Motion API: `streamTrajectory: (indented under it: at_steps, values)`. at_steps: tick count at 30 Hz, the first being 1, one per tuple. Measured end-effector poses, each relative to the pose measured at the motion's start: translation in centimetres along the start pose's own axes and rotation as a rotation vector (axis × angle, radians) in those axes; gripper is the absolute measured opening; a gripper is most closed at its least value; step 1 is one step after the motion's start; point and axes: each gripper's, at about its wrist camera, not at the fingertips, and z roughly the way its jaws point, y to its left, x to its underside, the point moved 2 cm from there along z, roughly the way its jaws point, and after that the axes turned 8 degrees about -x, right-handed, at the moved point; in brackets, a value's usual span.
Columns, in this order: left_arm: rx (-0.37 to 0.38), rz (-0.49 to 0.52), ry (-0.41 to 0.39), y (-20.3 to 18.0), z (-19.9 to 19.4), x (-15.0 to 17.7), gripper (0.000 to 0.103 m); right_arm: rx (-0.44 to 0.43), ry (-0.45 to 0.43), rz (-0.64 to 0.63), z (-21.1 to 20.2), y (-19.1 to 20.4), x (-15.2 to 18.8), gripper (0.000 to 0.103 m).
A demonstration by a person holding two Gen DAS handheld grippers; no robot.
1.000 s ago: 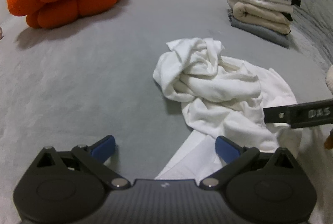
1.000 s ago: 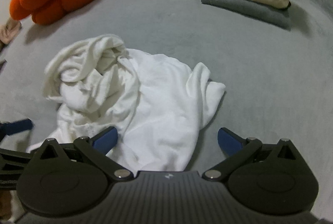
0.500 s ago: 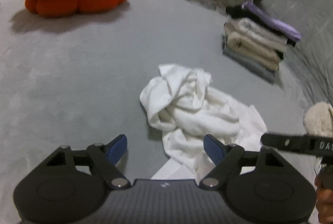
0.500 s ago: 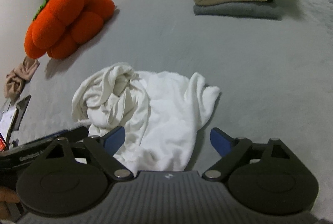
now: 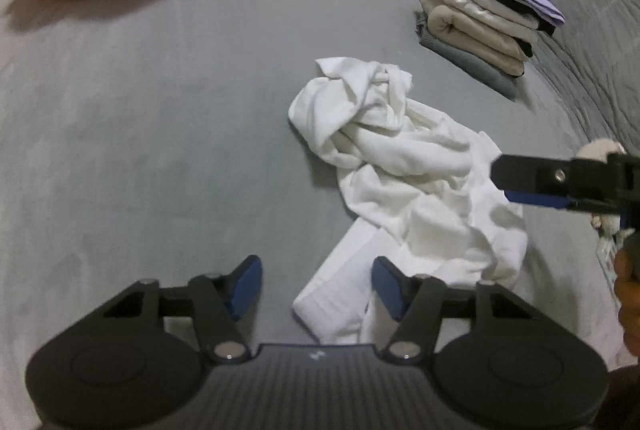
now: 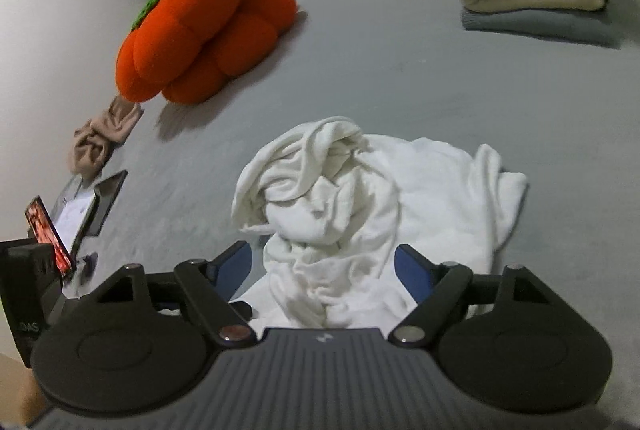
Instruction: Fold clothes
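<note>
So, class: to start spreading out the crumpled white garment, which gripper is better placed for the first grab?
Probably the left gripper: a flat strip of the white garment lies between its closing jaws. The right gripper, also closing, faces only the bunched middle.

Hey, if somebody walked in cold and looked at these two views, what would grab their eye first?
Probably the orange pumpkin cushion, bright against the grey bed at the far left. Next, the crumpled white garment heaped mid-bed, just ahead of the right gripper, whose jaws are closing with cloth between them, not yet pinched. At the far right stands a neat stack of folded clothes.
</note>
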Motion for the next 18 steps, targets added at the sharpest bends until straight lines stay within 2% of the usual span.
streamTrajectory:
  at_steps: [5, 13, 16, 18]
  values:
    - [-0.003, 0.044, -0.018, -0.8, -0.1, 0.4, 0.043, 0.022, 0.0, -0.085, 1.6, 1.7, 0.3, 0.082]
    - [0.051, -0.017, -0.027, -0.4, -0.1, 0.8, 0.027, 0.075, 0.004, -0.277, 5.8, 4.8, 1.2, 0.082]
    - [0.071, -0.038, -0.033, -0.2, -0.2, 1.1, 0.025, 0.114, 0.002, -0.305, 7.7, 4.7, 1.4, 0.082]
    - [0.075, -0.037, -0.042, -0.2, -0.3, 1.4, 0.025, 0.142, -0.001, -0.31, 8.5, 4.2, 1.6, 0.076]
